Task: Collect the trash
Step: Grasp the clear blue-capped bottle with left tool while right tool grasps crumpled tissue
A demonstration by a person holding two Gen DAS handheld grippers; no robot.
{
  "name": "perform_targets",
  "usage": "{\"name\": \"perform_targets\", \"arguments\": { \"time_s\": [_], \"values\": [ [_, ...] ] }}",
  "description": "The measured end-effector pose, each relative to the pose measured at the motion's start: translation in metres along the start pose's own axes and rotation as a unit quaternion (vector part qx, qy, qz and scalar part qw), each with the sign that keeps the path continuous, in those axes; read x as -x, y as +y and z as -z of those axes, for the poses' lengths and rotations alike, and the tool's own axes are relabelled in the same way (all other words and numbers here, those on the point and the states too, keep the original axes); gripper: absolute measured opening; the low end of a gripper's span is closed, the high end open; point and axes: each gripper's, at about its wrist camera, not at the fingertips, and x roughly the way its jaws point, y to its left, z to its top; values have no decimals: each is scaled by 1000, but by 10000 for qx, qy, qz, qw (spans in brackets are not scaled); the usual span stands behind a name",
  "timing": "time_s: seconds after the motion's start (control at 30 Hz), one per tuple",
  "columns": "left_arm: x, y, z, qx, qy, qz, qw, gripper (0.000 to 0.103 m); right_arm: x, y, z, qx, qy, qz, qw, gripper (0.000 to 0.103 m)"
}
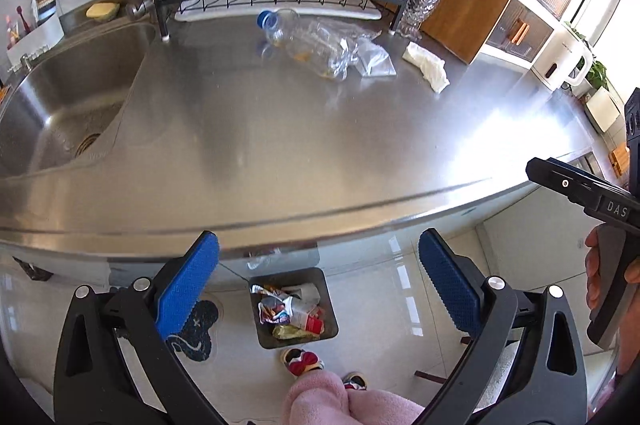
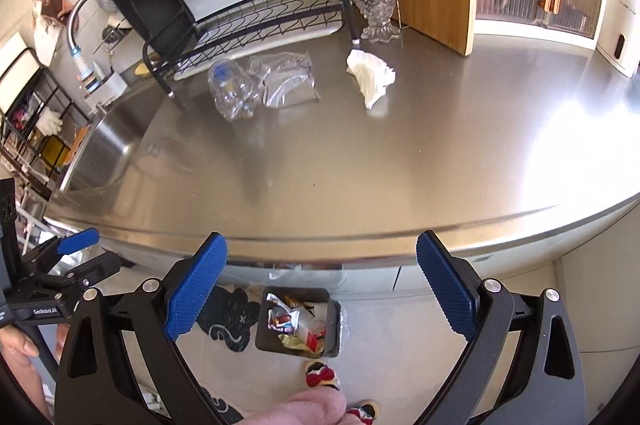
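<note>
Beyond the fingertips of both tools, at the far side of the steel worktop (image 1: 304, 145), lie the three pieces of rubbish not yet collected: a crushed clear plastic bottle (image 1: 304, 41) with a blue cap, a crumpled transparent bag (image 1: 370, 59) touching its base end, and a wadded white paper towel (image 1: 428, 67) a little apart, nearer the glass utensil holder (image 1: 420, 13). The left hand-held gripper (image 1: 318, 285) is released, its blue pads spread wide with nothing between them; the right hand-held gripper (image 2: 322, 285) is likewise released and empty. Directly below both, on the floor, stands the small dark bin (image 1: 294, 307), already holding wrappers and a carton. The bottle looks light and springy; being dented, smooth and round it may slip or roll, so a hold across the flattened middle, or at the stiffer neck just behind the cap, seems the surest. The bag is probably nearly weightless, limp and slick, and a pinch on its bunched folds should serve better than on a flat edge lying against the steel. The towel is soft and compressible, easiest taken at its thickest, raised part. Nothing here looks fragile, but the glass holder near the towel calls for care.
</note>
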Motion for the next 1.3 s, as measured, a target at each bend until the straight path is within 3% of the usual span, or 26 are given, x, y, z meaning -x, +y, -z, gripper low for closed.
{"name": "perform_targets", "arguments": {
  "time_s": [0.3,0.63,1.0,1.17,1.3],
  "values": [
    [-15,10,-72,10,-273,-183,9995,95,-25,-3,-59,40,-227,311,9993,96],
    [-69,27,-127,439,-153,-151,9988,95,-77,-23,-104,-252,-249,546,9979,96],
    [-124,22,-184,538,-99,-120,9984,95,-118,-42,-127,-517,-215,738,9957,89],
    [-146,10,-197,329,36,-523,9981,95,-131,-43,-130,-554,-220,809,9949,88],
    [-161,12,-196,316,295,-644,9970,95,-145,-44,-134,-516,-109,768,9957,73]
  ]
}}
